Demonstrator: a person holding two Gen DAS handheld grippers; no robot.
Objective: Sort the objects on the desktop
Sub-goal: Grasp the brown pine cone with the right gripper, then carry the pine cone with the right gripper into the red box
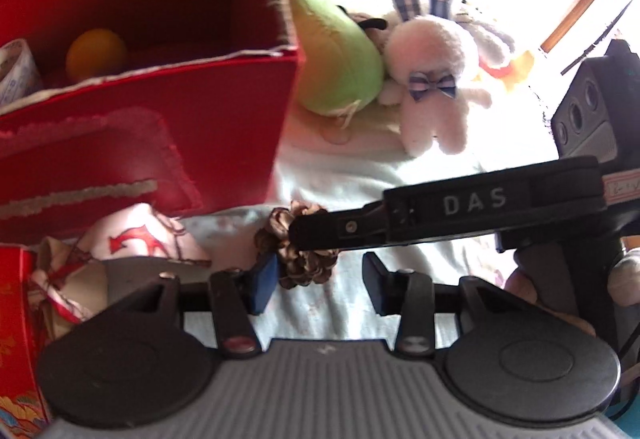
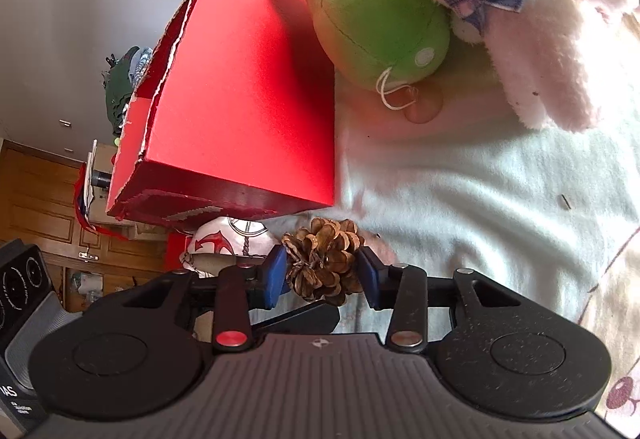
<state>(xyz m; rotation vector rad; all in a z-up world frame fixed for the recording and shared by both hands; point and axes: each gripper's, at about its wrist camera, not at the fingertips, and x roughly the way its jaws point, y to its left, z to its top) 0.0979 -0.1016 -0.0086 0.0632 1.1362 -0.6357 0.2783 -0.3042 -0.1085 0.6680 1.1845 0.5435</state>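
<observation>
Item: pine cone, brown, scales flared and dry-looking, lying on the pale cloth just in front of the red box.

Right gripper: blue pads flank the cone, apparently touching, likely to lift it boxward.

Left gripper: jaws apart, empty, beside the cone.

Green plush and white rabbit lie beyond the box.
</observation>
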